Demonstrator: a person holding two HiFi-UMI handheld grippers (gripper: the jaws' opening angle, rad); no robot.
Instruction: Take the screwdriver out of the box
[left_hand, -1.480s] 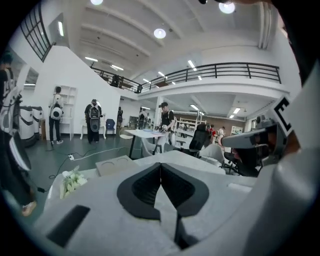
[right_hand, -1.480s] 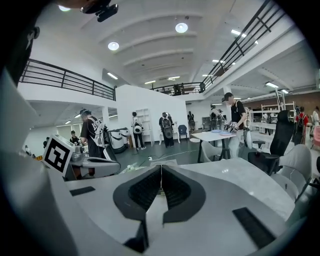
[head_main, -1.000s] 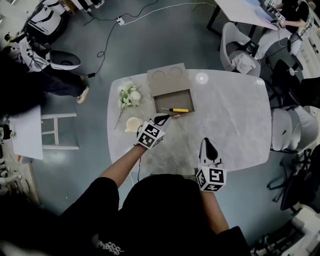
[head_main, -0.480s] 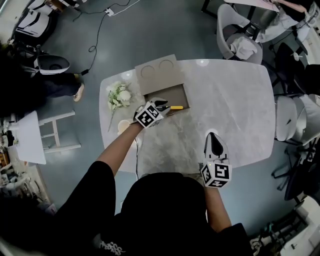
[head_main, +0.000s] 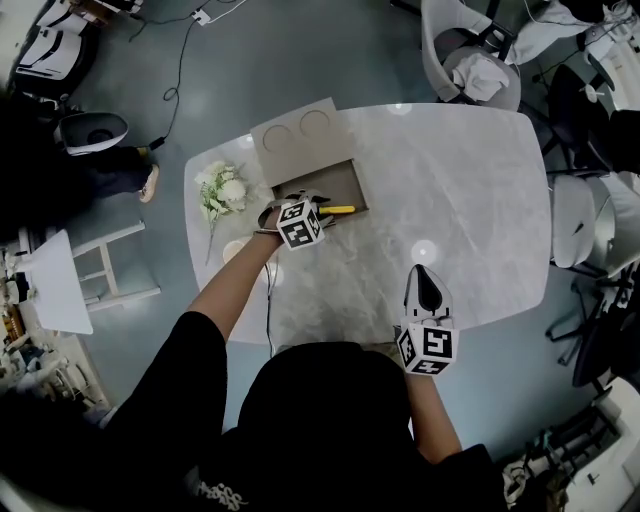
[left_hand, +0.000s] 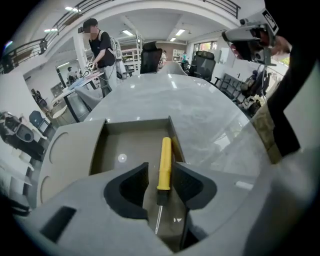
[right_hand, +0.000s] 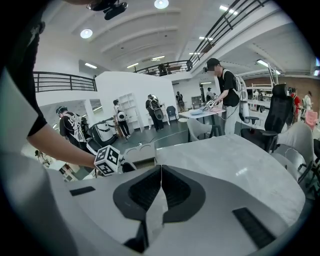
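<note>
Straddling the screwdriver (left_hand: 165, 159) lying in the box (left_hand: 134, 127), our left gripper (left_hand: 161, 179) is opening its jaws, pads clear of it. We should sink squarely, centre on the yellow handle, then close. Our right gripper (right_hand: 160, 172) hangs pinched together, empty.

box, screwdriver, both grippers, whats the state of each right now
box: open, lid folded back
screwdriver: lying in the box, not gripped
left gripper: jaws opening, one on either side of the screwdriver
right gripper: shut, empty
</note>
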